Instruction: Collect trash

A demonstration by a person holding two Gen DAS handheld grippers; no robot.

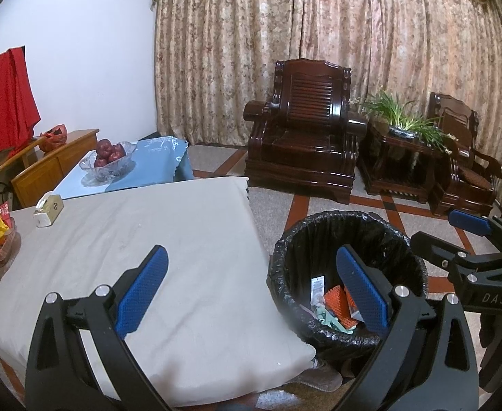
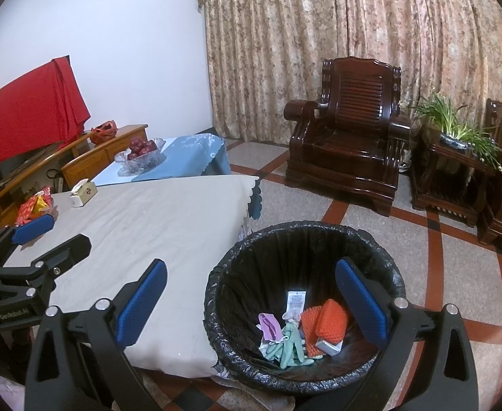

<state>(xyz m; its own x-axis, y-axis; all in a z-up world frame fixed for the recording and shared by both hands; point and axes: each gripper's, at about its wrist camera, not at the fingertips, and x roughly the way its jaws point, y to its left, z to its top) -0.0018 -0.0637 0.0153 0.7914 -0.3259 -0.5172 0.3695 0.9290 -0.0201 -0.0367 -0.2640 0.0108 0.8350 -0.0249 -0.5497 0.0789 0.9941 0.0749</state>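
Both grippers, left (image 1: 252,281) and right (image 2: 251,294), hover with jaws spread and empty. At 5 o'clock of the worktop (image 2: 141,226) stands the bin (image 2: 305,239); the trash (image 2: 323,322) lies in its bottom. A tissue box (image 2: 84,191) sits at the worktop's 11 o'clock edge.

The bin (image 2: 302,308) stands on the floor just right of the table (image 2: 141,226); wrappers (image 2: 323,325) lie in it; a tissue box (image 2: 84,192) sits on the table's far left; an armchair (image 2: 347,144) stands behind.
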